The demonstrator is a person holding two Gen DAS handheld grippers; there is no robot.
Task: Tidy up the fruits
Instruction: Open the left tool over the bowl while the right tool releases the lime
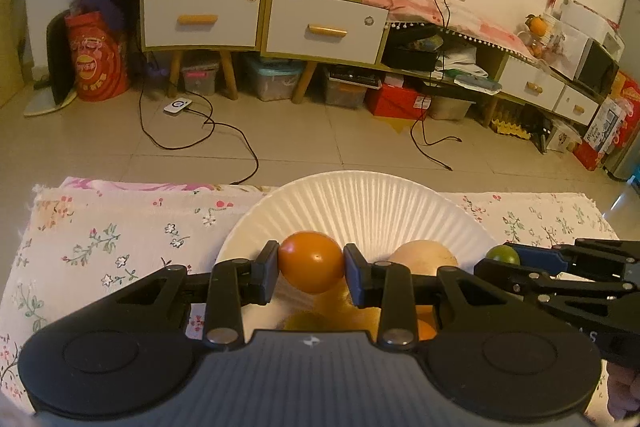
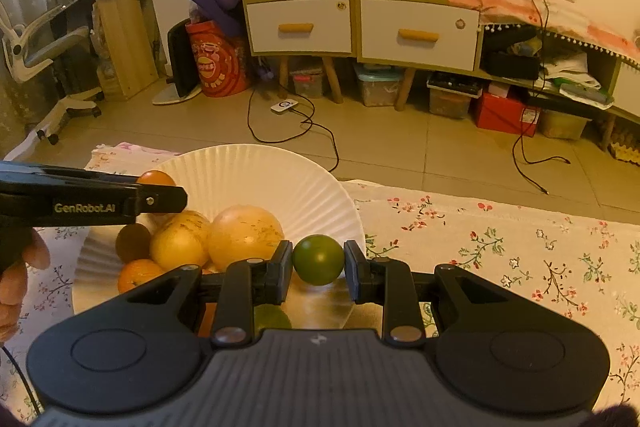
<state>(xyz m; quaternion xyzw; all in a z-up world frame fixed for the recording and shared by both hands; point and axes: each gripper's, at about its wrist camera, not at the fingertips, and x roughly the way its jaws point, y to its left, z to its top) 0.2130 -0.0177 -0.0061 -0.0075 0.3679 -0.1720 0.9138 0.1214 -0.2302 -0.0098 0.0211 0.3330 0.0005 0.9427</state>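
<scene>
My left gripper [image 1: 311, 263] is shut on an orange round fruit [image 1: 311, 261] and holds it over the white paper plate [image 1: 352, 199]. My right gripper [image 2: 318, 261] is shut on a green round fruit [image 2: 318, 259] above the plate's right rim [image 2: 328, 195]. In the right wrist view the plate holds two pale yellow fruits [image 2: 244, 235], a dark brown fruit [image 2: 133, 242] and an orange fruit [image 2: 138, 275]. The left gripper [image 2: 152, 197] reaches in from the left with its orange fruit [image 2: 157, 178]. The right gripper and its green fruit [image 1: 503, 255] show at the right of the left wrist view.
The plate sits on a floral tablecloth [image 2: 500, 247] whose far edge drops to a tiled floor [image 1: 320, 139]. Cables [image 1: 224, 131] lie on the floor. Shelves and drawers [image 1: 260, 19] stand along the far wall. An office chair [image 2: 48, 39] is at far left.
</scene>
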